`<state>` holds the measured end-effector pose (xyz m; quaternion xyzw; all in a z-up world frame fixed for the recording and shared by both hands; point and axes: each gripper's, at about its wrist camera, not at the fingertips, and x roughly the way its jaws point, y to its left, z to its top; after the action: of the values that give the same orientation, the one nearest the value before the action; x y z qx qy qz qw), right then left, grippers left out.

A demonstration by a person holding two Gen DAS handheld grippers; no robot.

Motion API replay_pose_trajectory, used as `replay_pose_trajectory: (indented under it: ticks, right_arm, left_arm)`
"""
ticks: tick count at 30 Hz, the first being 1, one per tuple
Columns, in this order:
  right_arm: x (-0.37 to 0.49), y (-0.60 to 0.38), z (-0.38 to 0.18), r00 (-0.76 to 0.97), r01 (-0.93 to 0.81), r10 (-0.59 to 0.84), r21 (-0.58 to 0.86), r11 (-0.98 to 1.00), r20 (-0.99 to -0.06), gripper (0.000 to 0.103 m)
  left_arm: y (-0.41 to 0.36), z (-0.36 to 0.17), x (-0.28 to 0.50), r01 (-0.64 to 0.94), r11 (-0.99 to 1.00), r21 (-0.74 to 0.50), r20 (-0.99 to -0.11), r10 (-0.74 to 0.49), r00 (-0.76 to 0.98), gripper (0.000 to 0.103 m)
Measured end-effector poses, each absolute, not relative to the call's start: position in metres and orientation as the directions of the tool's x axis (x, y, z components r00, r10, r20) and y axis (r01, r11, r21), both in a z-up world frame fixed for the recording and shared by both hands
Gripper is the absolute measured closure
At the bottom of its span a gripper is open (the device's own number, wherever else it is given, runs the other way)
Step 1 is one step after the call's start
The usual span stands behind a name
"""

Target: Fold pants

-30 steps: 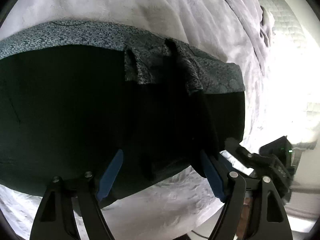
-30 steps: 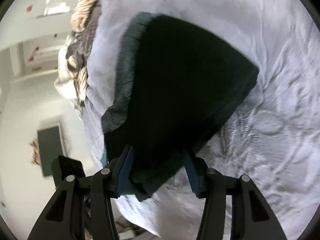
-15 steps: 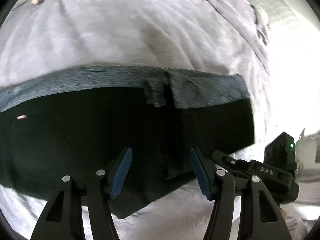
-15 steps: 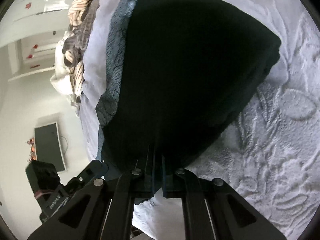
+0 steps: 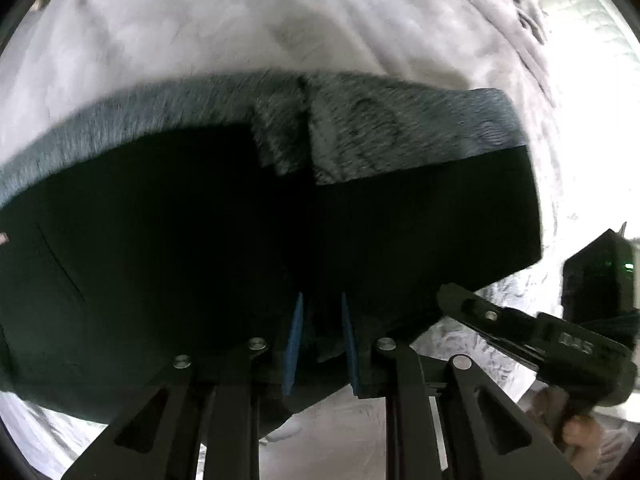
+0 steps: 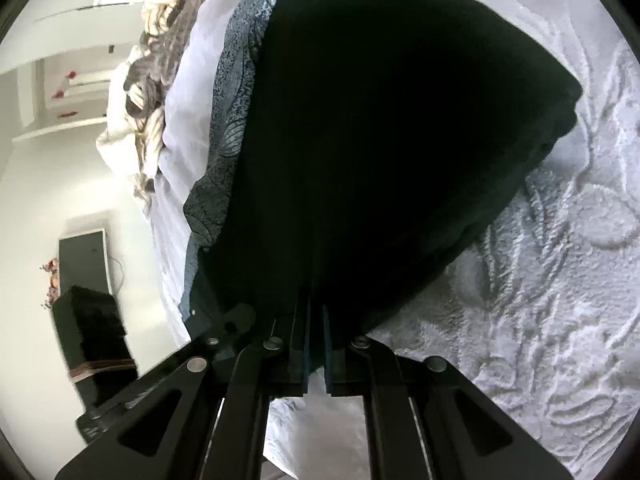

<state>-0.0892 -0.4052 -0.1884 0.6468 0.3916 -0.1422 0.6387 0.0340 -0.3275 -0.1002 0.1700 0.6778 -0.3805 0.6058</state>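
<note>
The dark green pants (image 5: pixel 180 240) with a grey-blue patterned band (image 5: pixel 380 128) along the far edge lie folded on a pale bedspread (image 5: pixel 240 20). My left gripper (image 5: pixel 320 312) is shut on the near edge of the pants, cloth bunched between its blue pads. My right gripper (image 6: pixel 316 320) is shut on another near edge of the same pants (image 6: pixel 380 140). The right gripper's body (image 5: pixel 560 344) shows at the lower right of the left wrist view.
A textured white bedspread (image 6: pixel 540 300) lies under the pants. A heap of striped and white laundry (image 6: pixel 148 80) sits at the bed's far end. A wall screen (image 6: pixel 84 260) and dark furniture (image 6: pixel 92 332) stand beyond the bed. A quilted pillow (image 5: pixel 576 12) lies at top right.
Both grippers have closed on the near edge of the pants: the right one half a second ago, the left one just now. The pants sit closer in both views.
</note>
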Motion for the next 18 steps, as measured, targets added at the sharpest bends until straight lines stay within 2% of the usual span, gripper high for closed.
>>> replay_pose_trajectory:
  ticks: [5,7,9,10,14,15,17,18]
  right_arm:
    - [-0.069,-0.405,-0.142,0.589,0.59,0.425,0.725,0.356,-0.688,0.09]
    - [-0.066,-0.419,-0.12,0.603,0.561,0.372,0.707,0.431,-0.706,0.078]
    - [-0.063,-0.448,-0.101,0.622,0.577,0.263,0.659,0.481,-0.737,0.048]
    - [-0.063,-0.463,-0.096,0.628,0.596,0.209,0.636,0.491,-0.75,0.043]
    - [-0.053,-0.526,-0.103,0.594,0.673,0.089,0.555,0.489,-0.799,0.042]
    - [-0.049,-0.539,-0.113,0.571,0.692,0.088,0.536,0.483,-0.816,0.042]
    - [-0.046,-0.559,-0.14,0.558,0.707,0.172,0.573,0.415,-0.812,0.043]
    - [-0.044,-0.565,-0.155,0.566,0.703,0.238,0.613,0.36,-0.789,0.056]
  left_arm:
    - [-0.332,-0.097,0.03,0.711,0.64,-0.29,-0.956,-0.234,-0.179,0.082]
    - [-0.334,-0.097,0.029,0.709,0.64,-0.295,-0.954,-0.24,-0.18,0.082]
    - [-0.334,-0.098,0.029,0.695,0.65,-0.306,-0.951,-0.247,-0.188,0.082]
    - [-0.334,-0.098,0.03,0.69,0.654,-0.309,-0.95,-0.248,-0.19,0.082]
    - [-0.334,-0.098,0.03,0.686,0.659,-0.308,-0.95,-0.248,-0.188,0.082]
    - [-0.335,-0.098,0.029,0.684,0.661,-0.31,-0.95,-0.25,-0.19,0.082]
    - [-0.333,-0.098,0.03,0.679,0.662,-0.319,-0.947,-0.255,-0.197,0.082]
    - [-0.329,-0.098,0.032,0.678,0.66,-0.322,-0.946,-0.256,-0.2,0.082]
